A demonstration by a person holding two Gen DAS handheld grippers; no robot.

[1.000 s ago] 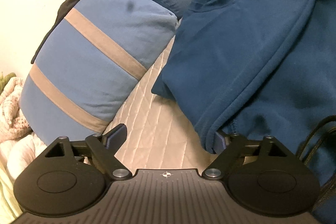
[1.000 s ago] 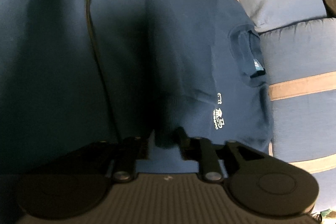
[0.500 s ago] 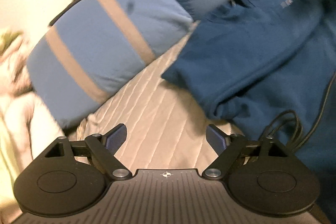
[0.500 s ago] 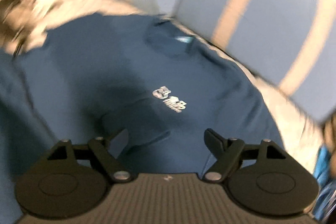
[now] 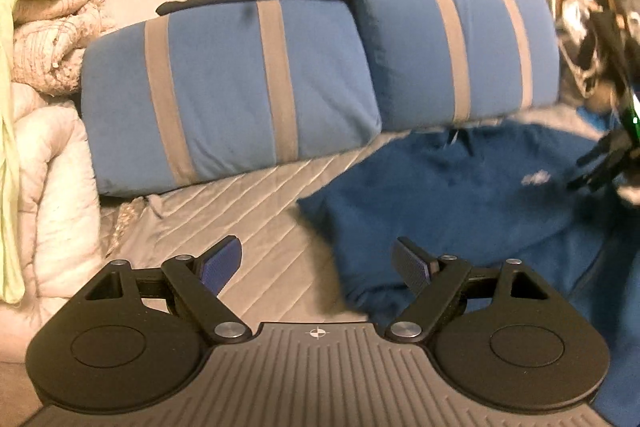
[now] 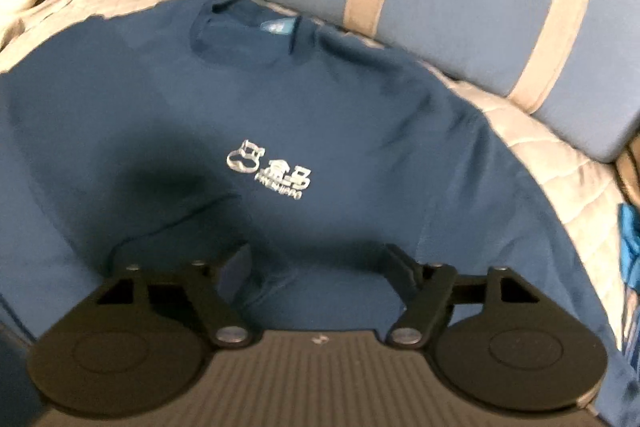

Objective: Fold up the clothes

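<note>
Now the blue sweatshirt lies logo-up on the quilted bed cover, collar at 12 o'clock toward the striped pillows, probably spread for folding. Right gripper hovers above its lower chest, jaws opening, nothing between them. Left gripper is wide and empty over the sweatshirt's edge at 3 o'clock.

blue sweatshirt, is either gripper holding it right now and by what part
Nothing is held. The left gripper is open over the quilt; the right gripper is opening above the blue sweatshirt, with no fabric pinched.
</note>
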